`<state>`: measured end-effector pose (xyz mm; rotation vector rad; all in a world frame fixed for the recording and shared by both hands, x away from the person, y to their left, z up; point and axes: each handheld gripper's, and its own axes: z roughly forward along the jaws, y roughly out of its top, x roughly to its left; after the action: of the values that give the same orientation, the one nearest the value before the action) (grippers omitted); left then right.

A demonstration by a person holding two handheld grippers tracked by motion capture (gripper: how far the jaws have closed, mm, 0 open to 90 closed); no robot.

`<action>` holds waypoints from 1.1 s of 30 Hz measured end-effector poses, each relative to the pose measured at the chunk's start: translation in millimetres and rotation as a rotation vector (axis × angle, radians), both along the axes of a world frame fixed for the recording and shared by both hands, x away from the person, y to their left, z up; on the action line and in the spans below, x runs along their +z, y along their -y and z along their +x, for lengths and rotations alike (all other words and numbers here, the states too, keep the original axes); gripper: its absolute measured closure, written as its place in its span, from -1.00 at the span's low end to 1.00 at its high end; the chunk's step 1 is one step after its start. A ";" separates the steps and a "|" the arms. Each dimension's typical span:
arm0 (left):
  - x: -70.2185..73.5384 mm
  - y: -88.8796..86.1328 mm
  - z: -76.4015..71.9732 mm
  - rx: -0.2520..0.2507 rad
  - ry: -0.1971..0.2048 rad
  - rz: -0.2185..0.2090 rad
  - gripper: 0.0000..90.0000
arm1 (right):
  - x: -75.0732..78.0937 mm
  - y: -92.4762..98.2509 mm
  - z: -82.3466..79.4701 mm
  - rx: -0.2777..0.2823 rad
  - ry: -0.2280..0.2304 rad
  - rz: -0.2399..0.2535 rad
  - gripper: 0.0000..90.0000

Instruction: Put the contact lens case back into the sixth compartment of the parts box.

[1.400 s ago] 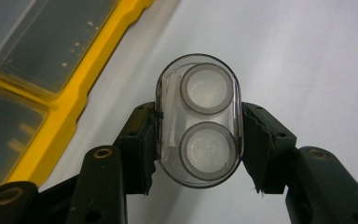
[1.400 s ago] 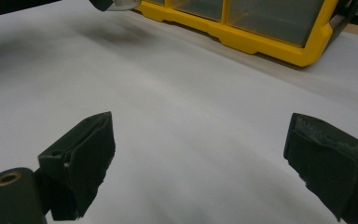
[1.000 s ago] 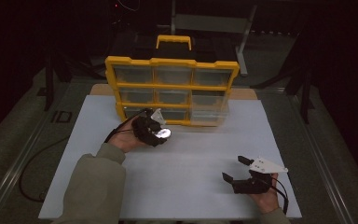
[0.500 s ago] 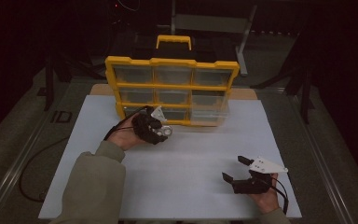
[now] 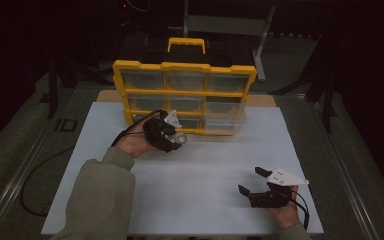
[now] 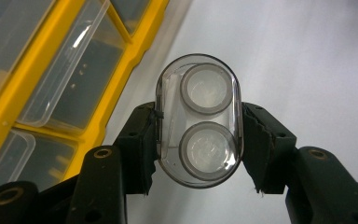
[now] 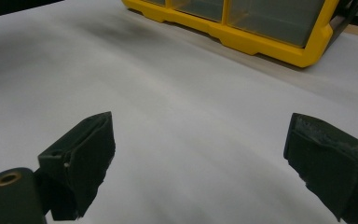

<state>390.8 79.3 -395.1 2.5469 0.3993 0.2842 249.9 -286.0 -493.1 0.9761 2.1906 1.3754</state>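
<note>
the left gripper (image 6: 198, 154) is clamped on a clear oval case (image 6: 198, 119) with two round wells, held above the white desk (image 5: 205, 165) just in front of the yellow organizer box (image 5: 185, 95), at its 6 o'clock. at the desk's 4 o'clock, the right gripper (image 7: 200, 172) rests with jaws wide, nothing between them.

My table (image 5: 325, 150) carries a white board (image 5: 215, 175); on the board's far part rests a yellow compartment organiser (image 5: 185, 97) with clear lids, its handle toward the far side; nearer me than the organiser, the board lies bare.
</note>
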 end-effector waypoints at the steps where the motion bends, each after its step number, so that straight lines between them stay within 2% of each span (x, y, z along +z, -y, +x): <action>1: 0.9 0.1 0.2 0.000 -0.001 -0.003 0.10 | 0.0 0.0 0.0 -0.001 -0.001 0.002 -0.81; 33: 37.7 7.2 11.0 -0.027 0.061 -0.030 0.10 | 0.0 0.6 0.3 0.000 -0.001 0.002 -0.81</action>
<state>401.8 72.0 -357.3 2.5053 0.3430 0.3421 250.2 -286.6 -493.1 0.9773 2.1905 1.3781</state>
